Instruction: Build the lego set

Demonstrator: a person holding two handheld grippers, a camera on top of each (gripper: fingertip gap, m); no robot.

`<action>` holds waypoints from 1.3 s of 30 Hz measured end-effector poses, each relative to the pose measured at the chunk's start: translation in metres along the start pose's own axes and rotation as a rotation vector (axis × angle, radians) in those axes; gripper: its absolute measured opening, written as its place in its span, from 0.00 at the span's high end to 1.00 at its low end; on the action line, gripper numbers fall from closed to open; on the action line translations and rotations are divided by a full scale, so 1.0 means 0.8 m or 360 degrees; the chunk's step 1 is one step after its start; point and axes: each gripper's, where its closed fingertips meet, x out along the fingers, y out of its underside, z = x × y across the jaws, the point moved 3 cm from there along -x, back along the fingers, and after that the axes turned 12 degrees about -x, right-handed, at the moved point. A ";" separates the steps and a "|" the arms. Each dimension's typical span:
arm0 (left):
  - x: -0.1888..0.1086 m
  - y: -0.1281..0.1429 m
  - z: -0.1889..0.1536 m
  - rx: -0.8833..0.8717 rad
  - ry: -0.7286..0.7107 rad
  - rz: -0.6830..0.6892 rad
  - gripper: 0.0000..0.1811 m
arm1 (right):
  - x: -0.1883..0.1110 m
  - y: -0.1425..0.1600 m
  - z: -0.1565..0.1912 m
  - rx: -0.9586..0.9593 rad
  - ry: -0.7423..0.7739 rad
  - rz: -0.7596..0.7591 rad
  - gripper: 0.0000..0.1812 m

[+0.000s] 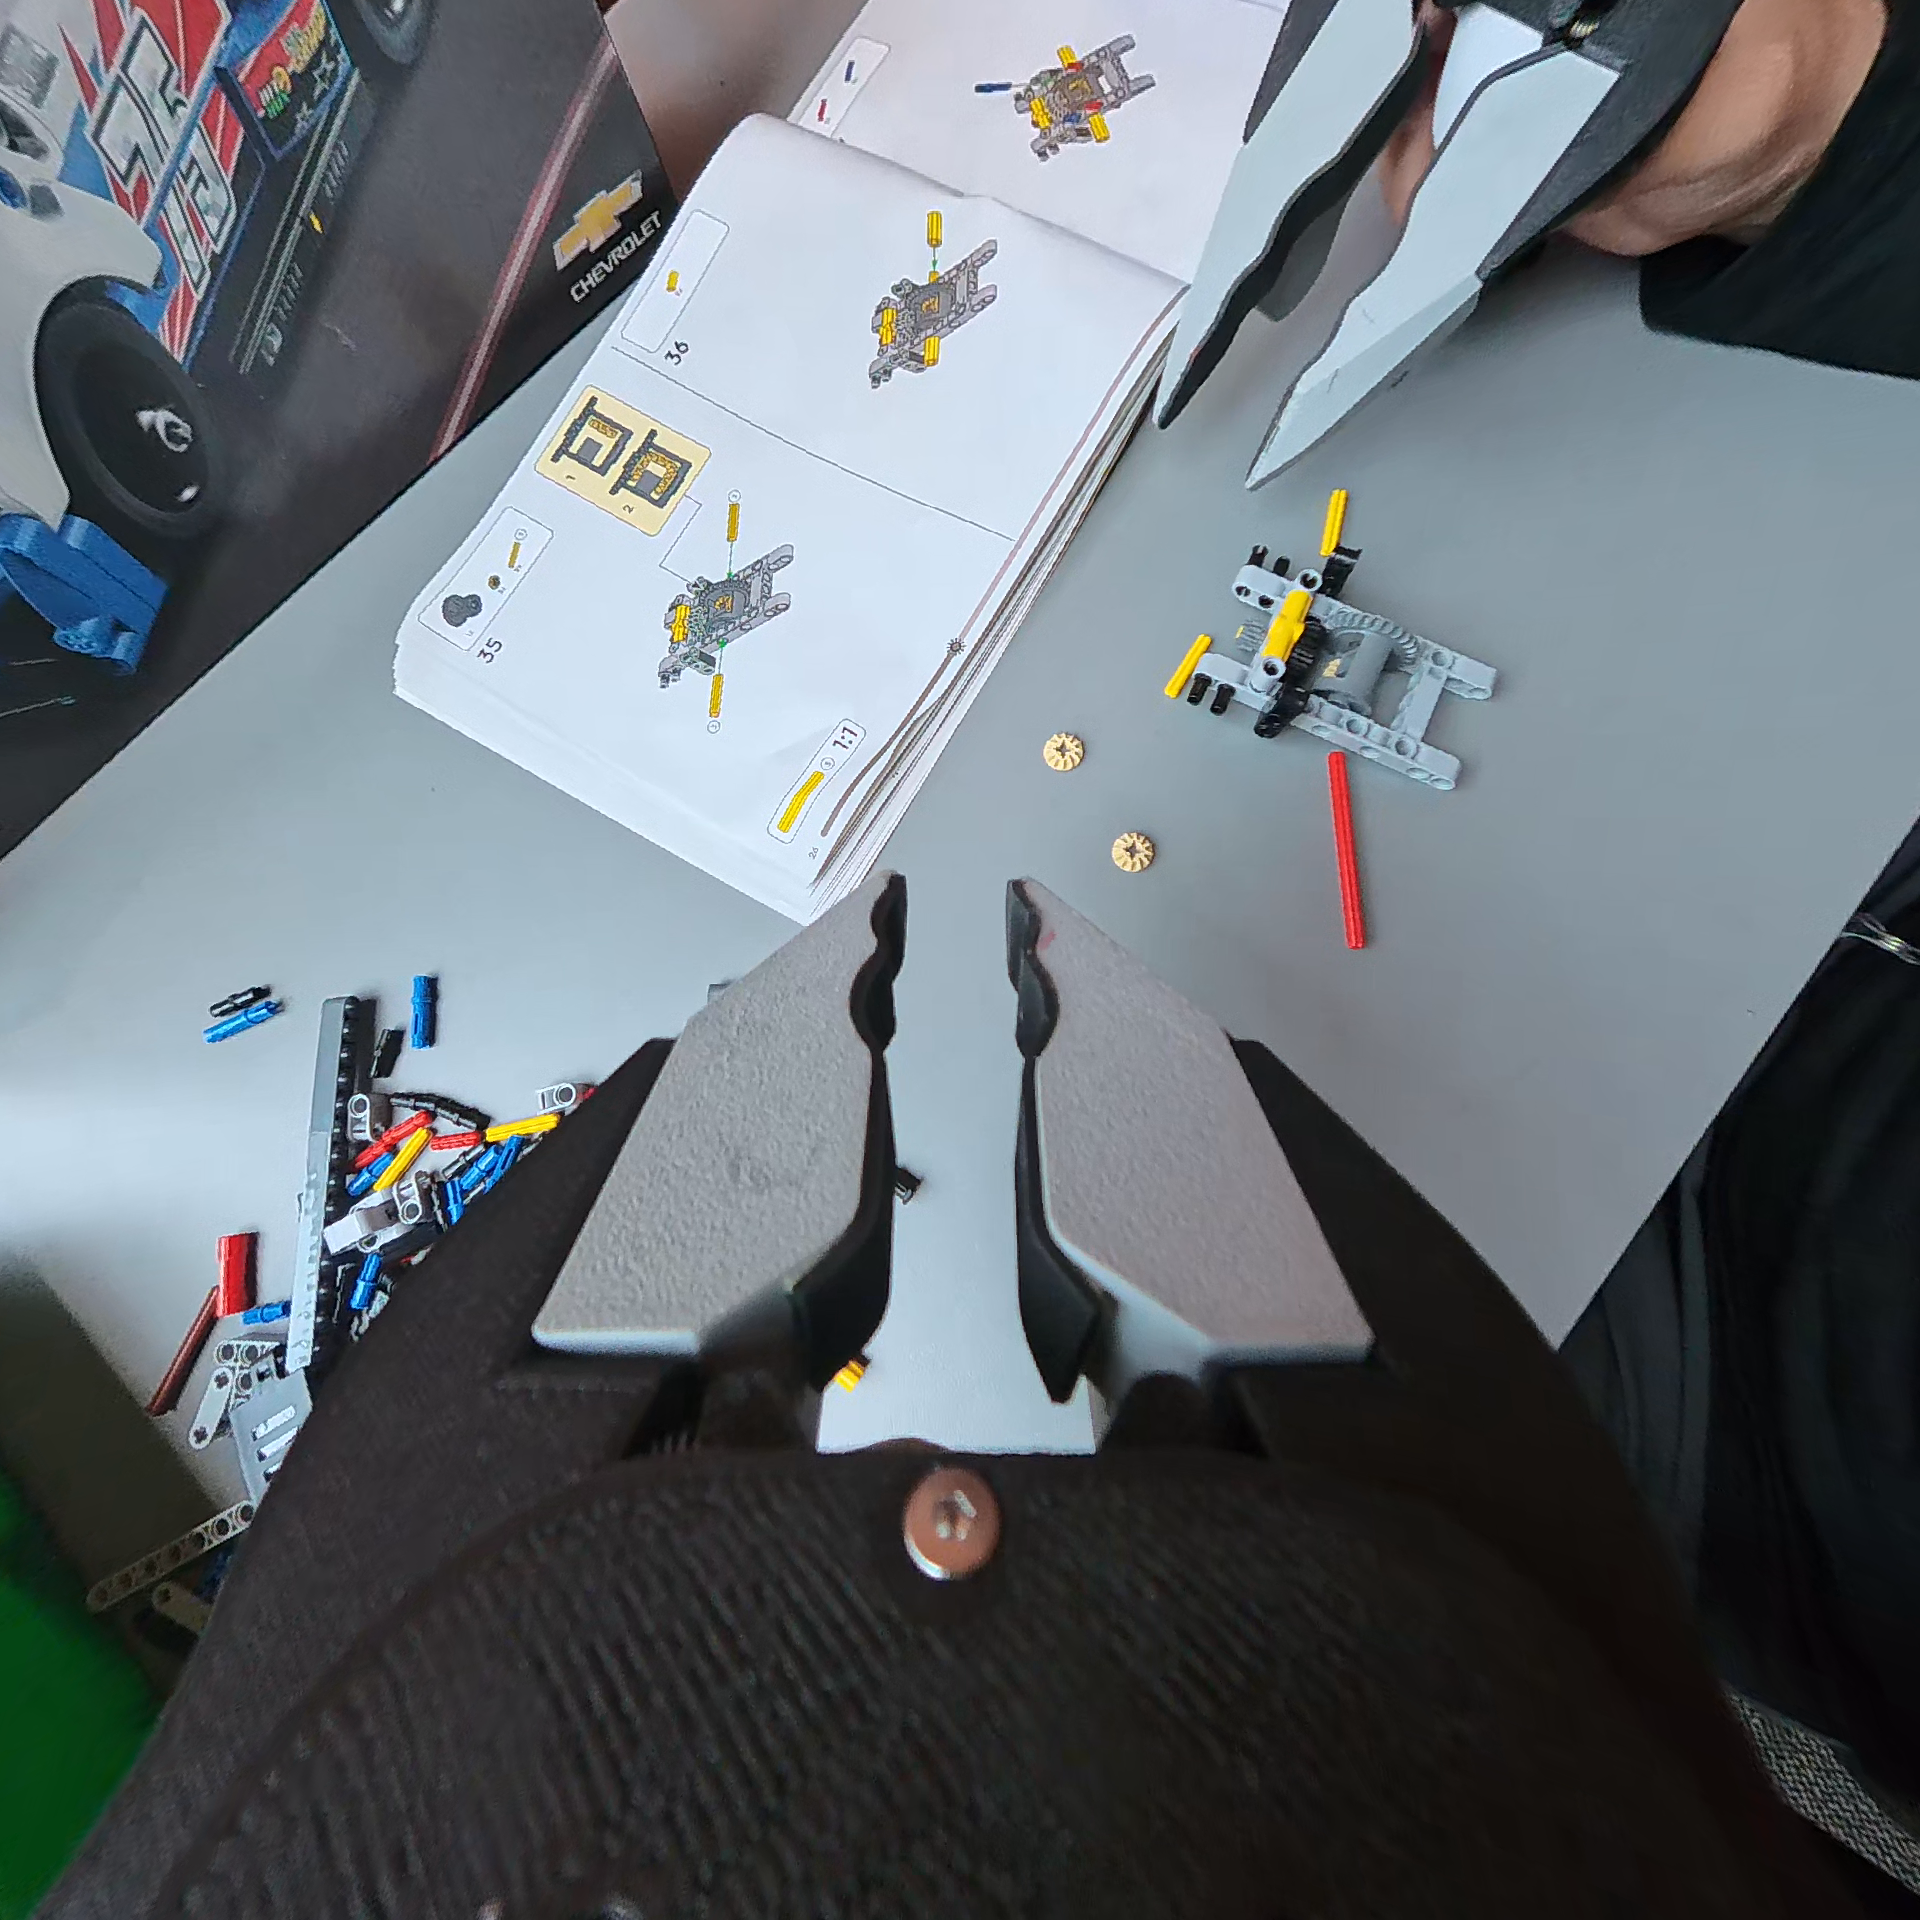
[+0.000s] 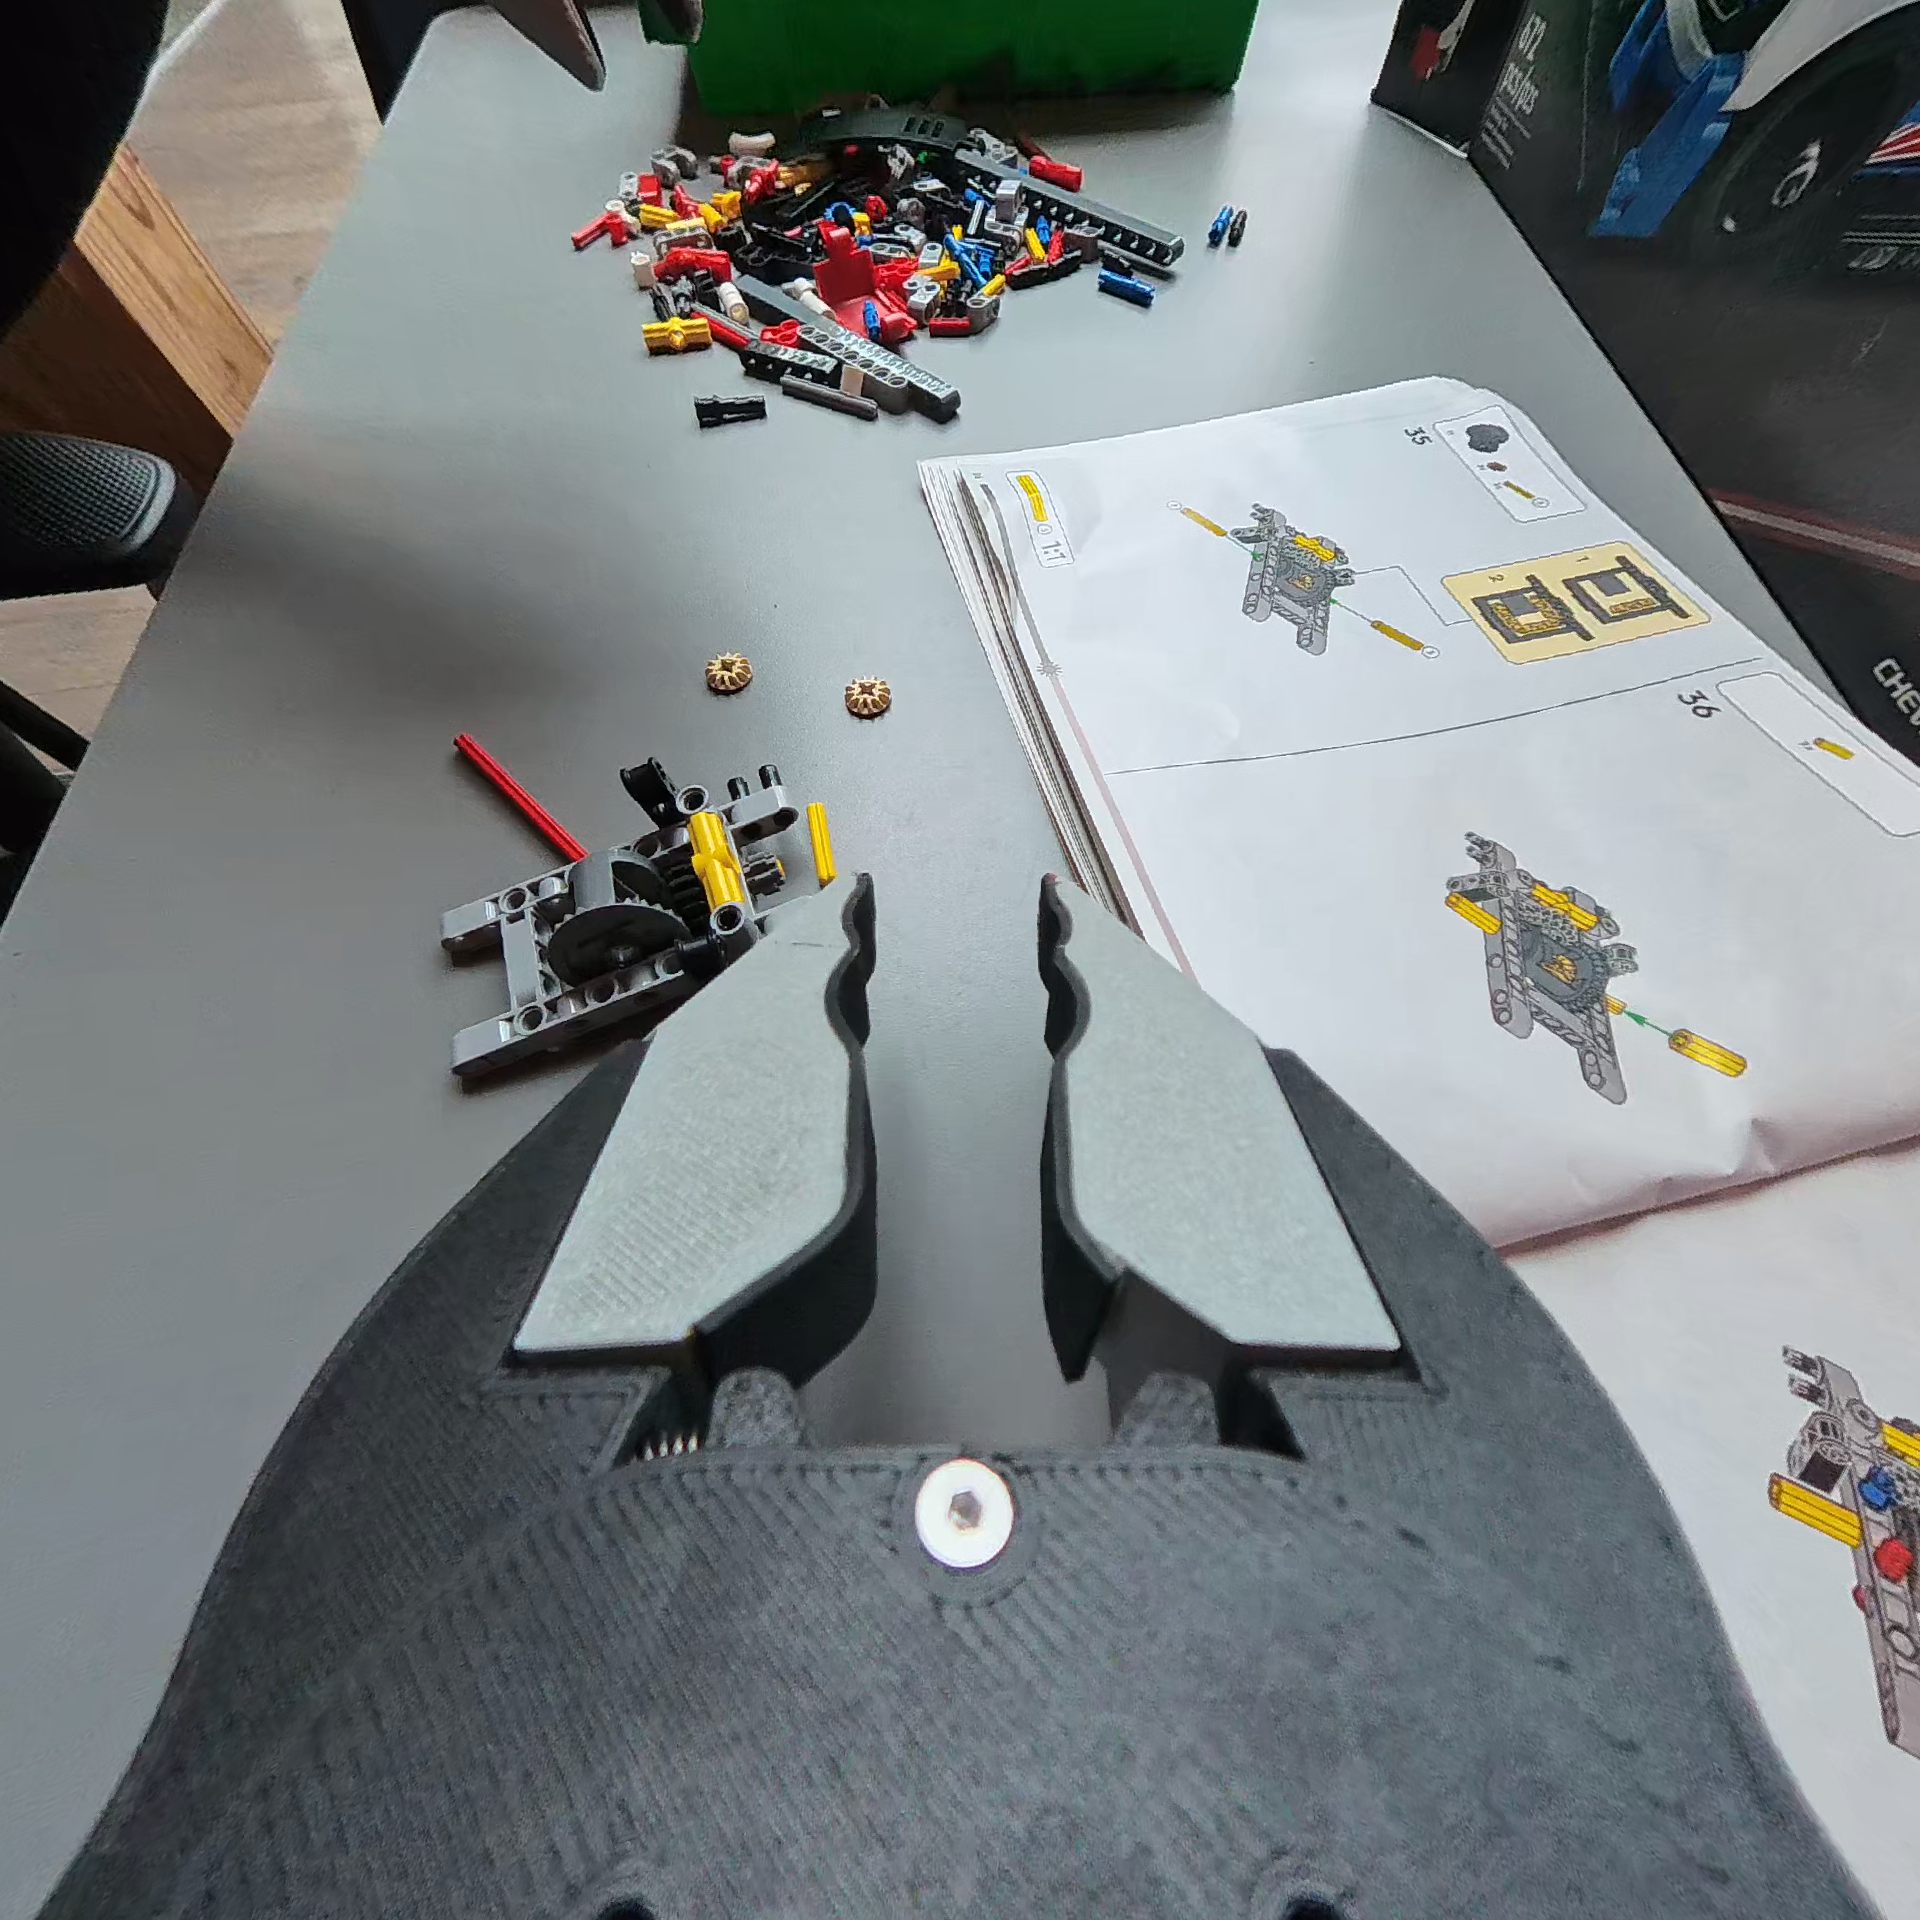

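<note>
Hovering empty, parted: left hand-held gripper (image 1: pixel 956 883), right hand-held gripper (image 2: pixel 956 883) | green box (image 2: pixel 966 47) clear only rightward

A: What does the left gripper (image 1: pixel 956 894) look like?

B: Two wedge-shaped grey fingers (image 1: pixel 748 1122) with a grainy top surface and wavy black inner edges. They sit in a wide black printed body with ridged lines, and one silver screw (image 1: pixel 951 1522) lies in the middle near the camera.

A: And the right gripper (image 2: pixel 956 894)?

B: The same build: grey fingers (image 2: pixel 717 1164), black scalloped inner edges, a dark ribbed shell, and a pale round screw (image 2: pixel 964 1512) with a hex socket.

A: Any clothing?

B: A black sleeve (image 1: pixel 1808 260) shows at the far right of the left wrist view, behind that gripper.
</note>
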 end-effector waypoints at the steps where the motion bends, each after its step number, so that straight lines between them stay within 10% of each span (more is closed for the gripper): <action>1: 0.000 0.000 0.000 0.0000 -0.0001 0.0001 0.91 | 0.000 0.000 0.000 0.0001 0.0001 0.0003 0.85; 20: 0.008 0.002 -0.010 0.0020 0.0049 0.0027 0.91 | -0.001 0.005 0.009 -0.0048 -0.0077 0.0053 0.86; 39: 0.120 0.020 -0.132 0.0346 0.0487 0.0255 0.91 | -0.032 0.046 0.048 -0.0218 -0.0274 0.0266 0.91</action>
